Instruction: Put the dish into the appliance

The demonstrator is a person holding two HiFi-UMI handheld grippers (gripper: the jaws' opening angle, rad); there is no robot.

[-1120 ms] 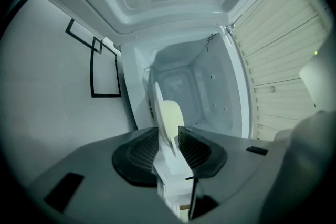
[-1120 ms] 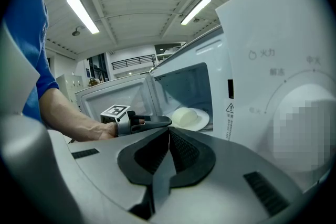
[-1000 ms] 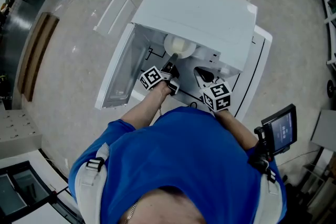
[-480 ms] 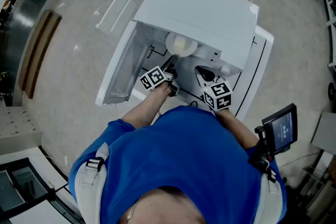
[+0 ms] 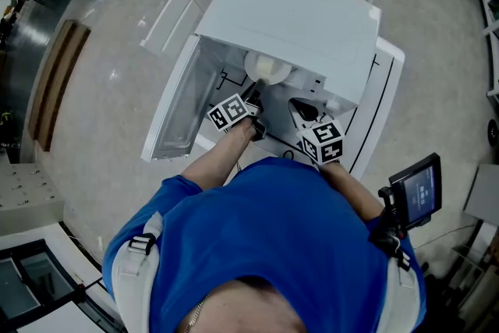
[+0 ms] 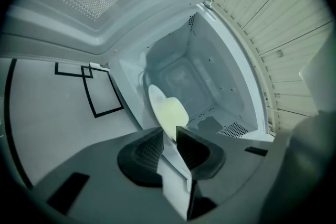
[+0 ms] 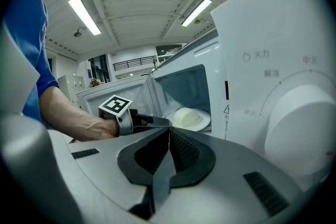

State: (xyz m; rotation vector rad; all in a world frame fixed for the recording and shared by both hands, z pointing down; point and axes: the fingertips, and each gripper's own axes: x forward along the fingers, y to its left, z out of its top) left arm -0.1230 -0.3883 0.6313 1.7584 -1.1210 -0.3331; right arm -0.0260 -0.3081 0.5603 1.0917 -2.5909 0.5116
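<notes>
My left gripper [image 6: 168, 138] pinches the near rim of the dish [image 6: 166, 112], a white plate carrying a pale rounded mound, with both jaws closed tight on the plate's edge. The dish sits in the mouth of the microwave [image 5: 296, 19], just past the opening and above the cavity floor. From the right gripper view it looks close to level, but I cannot say for sure whether its underside touches the floor or hangs just over it.

The microwave door [image 5: 175, 101] stands swung wide open to the left, its perforated window showing at the top of my left gripper view. The oven stands on a white table [image 5: 383, 93] marked with black tape outlines.

My right gripper [image 7: 168, 134] holds nothing. Its jaws are pressed together, and it hovers in front of the control panel side of the microwave, just to the right of the opening. A big round knob [image 7: 302, 123] fills the right of its view. Across from it I see my operator's left forearm reaching in towards the cavity.
</notes>
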